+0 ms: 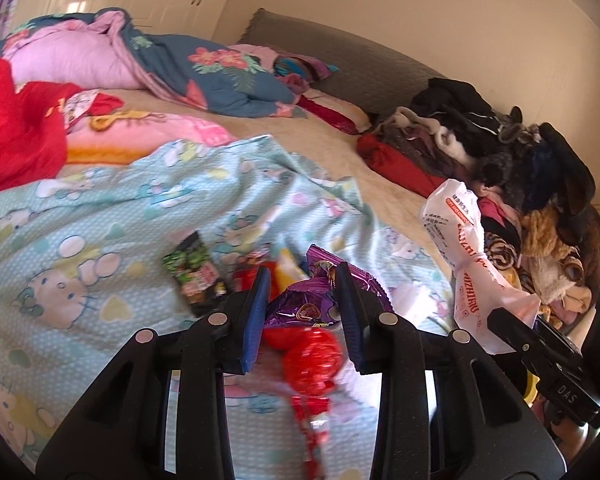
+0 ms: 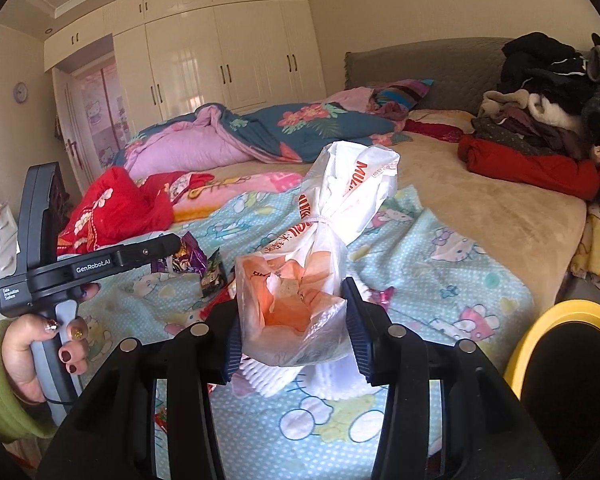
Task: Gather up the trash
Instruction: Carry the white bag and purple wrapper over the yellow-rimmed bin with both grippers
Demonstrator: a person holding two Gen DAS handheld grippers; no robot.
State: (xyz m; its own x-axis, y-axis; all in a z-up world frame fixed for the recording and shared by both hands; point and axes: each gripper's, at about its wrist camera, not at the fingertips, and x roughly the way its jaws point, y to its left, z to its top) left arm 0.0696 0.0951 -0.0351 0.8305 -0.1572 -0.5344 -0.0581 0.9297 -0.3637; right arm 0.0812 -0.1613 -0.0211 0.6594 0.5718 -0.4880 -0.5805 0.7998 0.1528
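My left gripper (image 1: pixel 302 278) is shut on a purple foil snack wrapper (image 1: pixel 304 304) and holds it over the bed. Under it lie a red wrapper (image 1: pixel 312 360), a yellow wrapper (image 1: pixel 288 268) and a dark green-and-pink snack packet (image 1: pixel 194 276) on the light blue Hello Kitty blanket (image 1: pixel 100 220). My right gripper (image 2: pixel 292 320) is shut on a tied white plastic bag (image 2: pixel 332 216) with red print, held upright above the blanket. That bag also shows in the left wrist view (image 1: pixel 472 264). The purple wrapper (image 2: pixel 184 258) and dark packet (image 2: pixel 214 276) show left in the right wrist view.
A yellow-rimmed bin (image 2: pixel 560 344) with a black liner stands at the bed's right side. A pile of clothes (image 1: pixel 500 152) lies on the right of the bed. A red garment (image 1: pixel 16 128) and floral quilts (image 1: pixel 160 56) lie at the left and back. White wardrobes (image 2: pixel 220 52) line the far wall.
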